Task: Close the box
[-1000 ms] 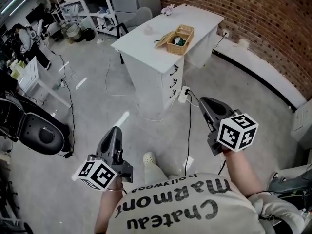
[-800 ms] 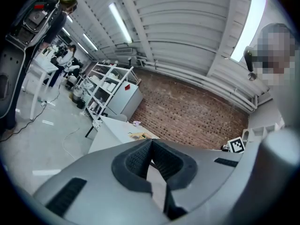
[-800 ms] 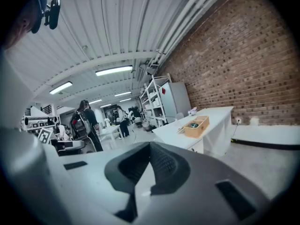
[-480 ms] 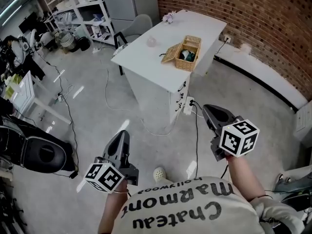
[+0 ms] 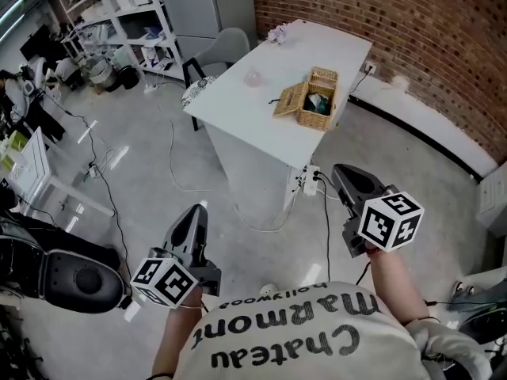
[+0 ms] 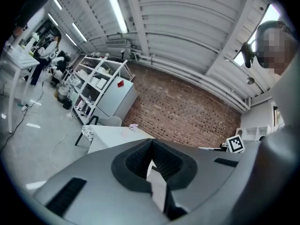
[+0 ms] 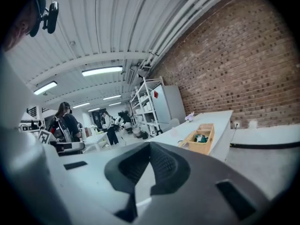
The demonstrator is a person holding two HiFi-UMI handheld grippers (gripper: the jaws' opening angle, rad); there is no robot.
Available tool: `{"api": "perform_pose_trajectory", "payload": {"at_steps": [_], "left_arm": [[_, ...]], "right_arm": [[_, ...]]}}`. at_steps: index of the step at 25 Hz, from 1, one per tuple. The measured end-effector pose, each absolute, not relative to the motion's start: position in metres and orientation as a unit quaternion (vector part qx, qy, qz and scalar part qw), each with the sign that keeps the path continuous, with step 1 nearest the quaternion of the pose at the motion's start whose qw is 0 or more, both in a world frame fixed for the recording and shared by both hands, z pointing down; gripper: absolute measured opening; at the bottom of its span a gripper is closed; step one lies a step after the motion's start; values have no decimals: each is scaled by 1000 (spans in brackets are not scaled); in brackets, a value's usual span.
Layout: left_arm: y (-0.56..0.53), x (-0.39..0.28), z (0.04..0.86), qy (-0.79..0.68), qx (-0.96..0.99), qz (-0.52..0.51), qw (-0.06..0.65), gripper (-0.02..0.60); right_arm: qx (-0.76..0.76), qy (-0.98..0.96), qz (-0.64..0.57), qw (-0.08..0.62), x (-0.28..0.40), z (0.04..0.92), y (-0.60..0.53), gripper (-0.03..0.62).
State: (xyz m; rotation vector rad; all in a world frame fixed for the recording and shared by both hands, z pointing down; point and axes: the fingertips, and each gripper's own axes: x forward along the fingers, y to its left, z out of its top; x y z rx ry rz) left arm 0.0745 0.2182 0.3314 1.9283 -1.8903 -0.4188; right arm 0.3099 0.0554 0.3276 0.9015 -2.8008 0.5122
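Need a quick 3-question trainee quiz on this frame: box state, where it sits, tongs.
1. True or false: the lid of the tan woven wicker box is shut.
2. Short answer: what does the box stand on?
3. Pick one. The left tongs and right tongs are:
A. both shut, holding nothing, far short of the box
B. both wide open above the box
C. right shut on the lid, left open

Key
1. False: the lid is swung open to the box's side.
2. The white table, near its edge.
3. A
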Motion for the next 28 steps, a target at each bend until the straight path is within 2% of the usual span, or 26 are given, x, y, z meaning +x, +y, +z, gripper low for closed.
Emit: {"api": "perform_pose_trajectory", "payload": {"at_steps": [11, 17, 28], "left_arm": [[190, 16, 358, -664, 698, -155, 220, 0], [191, 0, 372, -665, 694, -154, 229, 0], [161, -56, 377, -706, 651, -167, 223, 0]], "right_arm": [[323, -923, 184, 96, 260, 354, 38, 3], [316, -920, 220, 78, 248, 372, 30, 3], [291, -923, 221, 121, 192, 399, -38, 3]]}}
